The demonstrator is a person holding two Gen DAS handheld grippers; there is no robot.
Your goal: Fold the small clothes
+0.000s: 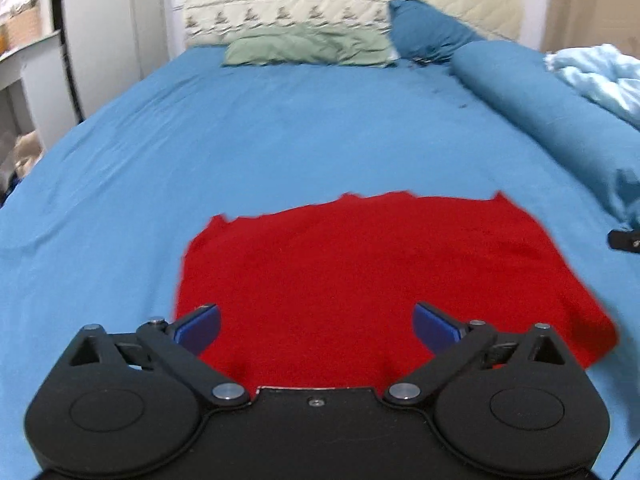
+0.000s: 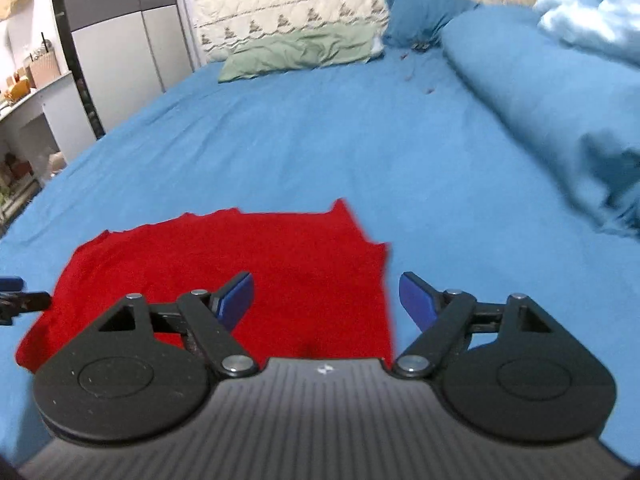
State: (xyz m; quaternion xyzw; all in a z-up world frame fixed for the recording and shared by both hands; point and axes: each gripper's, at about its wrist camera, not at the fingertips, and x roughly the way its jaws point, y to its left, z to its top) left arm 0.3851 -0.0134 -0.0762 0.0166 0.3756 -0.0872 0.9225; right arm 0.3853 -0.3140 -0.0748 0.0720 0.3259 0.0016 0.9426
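A red garment (image 1: pixel 380 276) lies flat, folded roughly rectangular, on bedding.

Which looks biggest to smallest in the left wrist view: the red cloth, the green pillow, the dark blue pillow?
1. red cloth, by far the largest, though it lies nearest the camera, which enlarges it.
2. green pillow.
3. dark blue pillow, partly hidden behind the rolled blue duvet, so its real size is unsure.

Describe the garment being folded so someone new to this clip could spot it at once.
Start at the bed, covered by a blue sheet with pillows at the far end. On the near part of the sheet, just ahead of both claws, lies the red cloth, spread flat. It is the only red thing on the bed; everything around it is blue, green or cream.
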